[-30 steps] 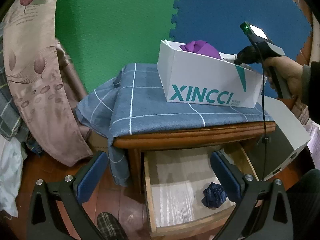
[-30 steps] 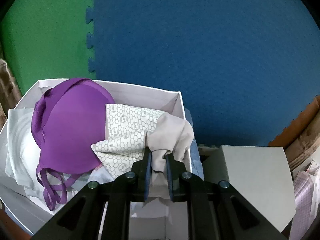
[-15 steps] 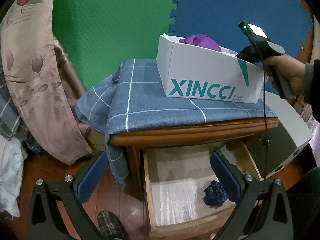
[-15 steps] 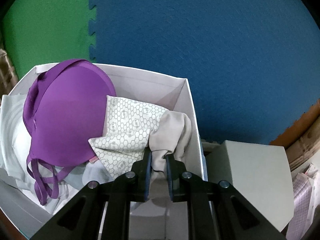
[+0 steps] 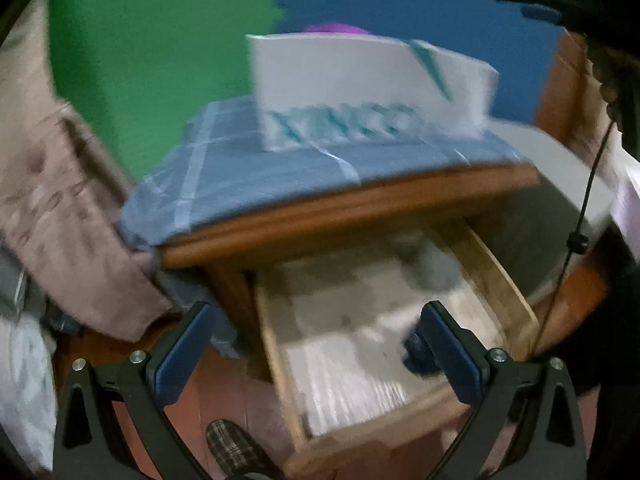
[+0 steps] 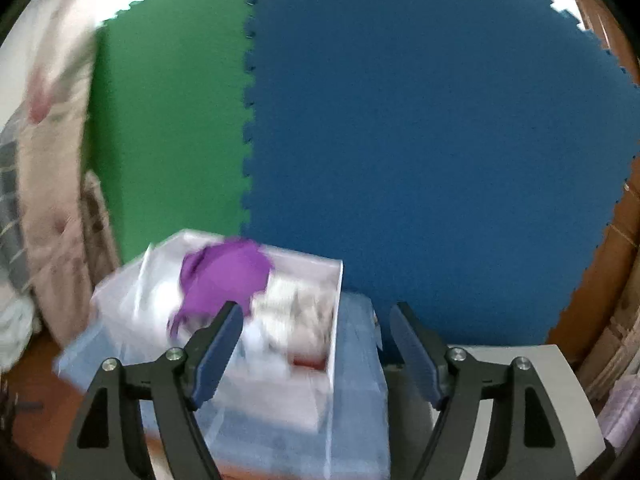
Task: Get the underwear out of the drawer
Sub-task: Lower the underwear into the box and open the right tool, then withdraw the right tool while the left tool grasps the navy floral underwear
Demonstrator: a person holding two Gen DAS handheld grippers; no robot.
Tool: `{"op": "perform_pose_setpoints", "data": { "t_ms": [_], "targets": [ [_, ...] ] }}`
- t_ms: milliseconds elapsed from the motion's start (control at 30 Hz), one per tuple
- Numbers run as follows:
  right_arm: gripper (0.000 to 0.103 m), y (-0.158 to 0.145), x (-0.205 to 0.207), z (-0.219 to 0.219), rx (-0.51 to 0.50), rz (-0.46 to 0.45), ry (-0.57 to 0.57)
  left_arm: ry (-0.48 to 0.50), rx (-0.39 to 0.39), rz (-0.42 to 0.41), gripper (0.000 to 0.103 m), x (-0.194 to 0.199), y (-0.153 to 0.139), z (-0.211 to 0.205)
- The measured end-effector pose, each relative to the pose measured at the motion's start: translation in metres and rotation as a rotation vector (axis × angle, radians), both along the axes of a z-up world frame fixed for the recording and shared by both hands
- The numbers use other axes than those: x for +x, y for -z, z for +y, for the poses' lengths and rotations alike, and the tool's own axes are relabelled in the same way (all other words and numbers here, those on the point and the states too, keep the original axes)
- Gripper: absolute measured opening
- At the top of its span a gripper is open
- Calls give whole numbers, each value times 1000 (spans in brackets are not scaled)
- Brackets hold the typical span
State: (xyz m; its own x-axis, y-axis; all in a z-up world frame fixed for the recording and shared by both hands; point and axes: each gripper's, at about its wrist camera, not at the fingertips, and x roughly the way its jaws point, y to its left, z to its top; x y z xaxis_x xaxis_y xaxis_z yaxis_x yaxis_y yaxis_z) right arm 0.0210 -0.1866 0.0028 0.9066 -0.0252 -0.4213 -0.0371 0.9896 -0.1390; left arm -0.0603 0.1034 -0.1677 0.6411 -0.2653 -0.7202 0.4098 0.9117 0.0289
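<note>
Both your left hand-held gripper (image 5: 316, 344) and right hand-held gripper (image 6: 316, 344) are spread, empty. The dark underwear (image 5: 416, 354) at the drawer (image 5: 500, 276) front looks light, limp: pinch its bunched middle.

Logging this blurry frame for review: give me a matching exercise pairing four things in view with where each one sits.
Things:
1. dark blue garment
2. purple bra
3. white box
4. plaid slipper

Places:
A. on the blue checked cloth
B. on the floor beside the open drawer
C. inside the white box
D. in the drawer, near its front right corner

Pairs: 1-D, 2-C, 3-A, 4-B
</note>
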Motion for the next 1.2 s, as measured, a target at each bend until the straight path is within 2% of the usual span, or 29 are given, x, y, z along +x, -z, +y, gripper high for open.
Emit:
{"op": "perform_pose_setpoints", "data": {
  "t_ms": [133, 200, 233, 267, 300, 333, 367, 433, 500, 567, 700, 767, 833, 967, 1033, 1067, 1100, 1200],
  "targets": [
    [78, 62, -59, -23, -17, 16, 22, 111, 27, 128, 102, -3, 29, -40],
    [78, 97, -83, -36, 0, 37, 54, 155, 77, 198, 102, 1, 46, -66],
    [78, 116, -87, -43, 13, 85, 86, 178, 97, 219, 102, 4, 53, -79],
    [78, 119, -83, -49, 47, 134, 110, 208, 122, 265, 102, 10, 64, -95],
    [78, 115, -82, -57, 125, 117, 86, 215, 143, 293, 102, 15, 71, -105],
    [78, 114, -86, -63, 159, 82, 59, 221, 177, 331, 102, 23, 81, -120],
    [78, 112, -86, -67, 166, 64, 51, 236, 197, 355, 101, 27, 86, -129],
    [78, 117, -79, -71, 137, 90, 65, 299, 270, 398, 100, 37, 102, -154],
    [78, 122, -72, -76, 183, 140, 57, 343, 343, 418, 99, 41, 117, -172],
    [78, 126, -70, -81, 239, 165, 43, 378, 378, 470, 96, 44, 132, -186],
    [78, 126, -78, -90, 276, 168, 39, 345, 306, 557, 95, 58, 143, -190],
    [78, 126, -79, -92, 298, 167, 31, 301, 345, 565, 92, 63, 153, -189],
    [78, 124, -81, -92, 311, 168, 17, 264, 362, 612, 90, 68, 166, -187],
    [78, 123, -79, -87, 322, 166, -12, 168, 380, 713, 67, 77, 185, -179],
    [78, 122, -79, -84, 314, 169, -21, 160, 403, 775, 61, 76, 196, -178],
    [78, 123, -78, -82, 311, 173, -27, 168, 419, 784, 47, 75, 199, -179],
    [78, 124, -77, -80, 309, 180, -34, 177, 427, 786, 28, 72, 200, -180],
    [78, 127, -75, -78, 302, 195, -42, 188, 405, 757, 17, 63, 193, -179]
  ]
}}
